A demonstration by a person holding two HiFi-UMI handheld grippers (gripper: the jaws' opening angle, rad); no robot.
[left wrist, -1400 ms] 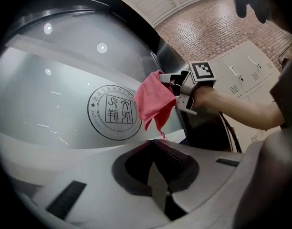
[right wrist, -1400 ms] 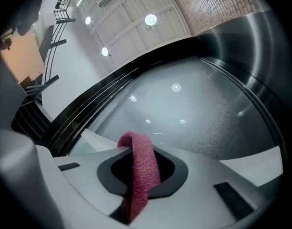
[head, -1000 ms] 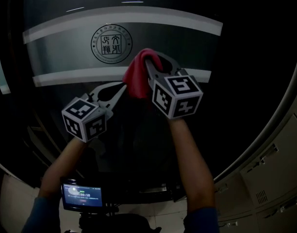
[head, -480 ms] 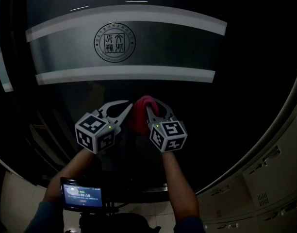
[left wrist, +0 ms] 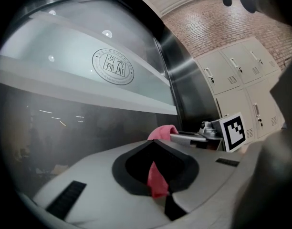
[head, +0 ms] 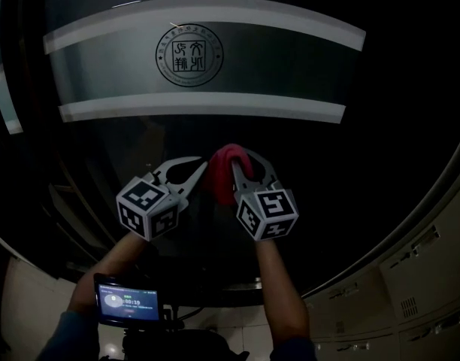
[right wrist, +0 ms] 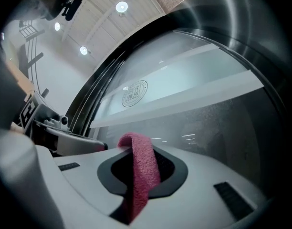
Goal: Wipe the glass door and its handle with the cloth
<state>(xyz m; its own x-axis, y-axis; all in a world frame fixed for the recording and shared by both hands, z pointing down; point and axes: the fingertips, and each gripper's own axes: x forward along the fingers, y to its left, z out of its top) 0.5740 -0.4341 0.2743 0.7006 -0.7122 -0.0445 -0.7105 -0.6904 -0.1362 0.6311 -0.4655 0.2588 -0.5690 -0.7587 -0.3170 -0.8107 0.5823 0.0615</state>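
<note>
Cloth (head: 221, 175) — pinched by right gripper (head: 237, 156) at glass door (head: 328, 164) | left gripper (head: 202, 164) pressed together alongside

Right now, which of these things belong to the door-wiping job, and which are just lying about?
In the job: glass door; red cloth; right gripper, shut on the cloth; left gripper, shut, a strip of cloth between its jaws.
Just there: lockers; small lit screen below; round emblem on the glass.

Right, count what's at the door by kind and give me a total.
tools: 2 (left tool, right tool)
cloth: 1
glass door: 1
round emblem: 1
Total: 5
</note>
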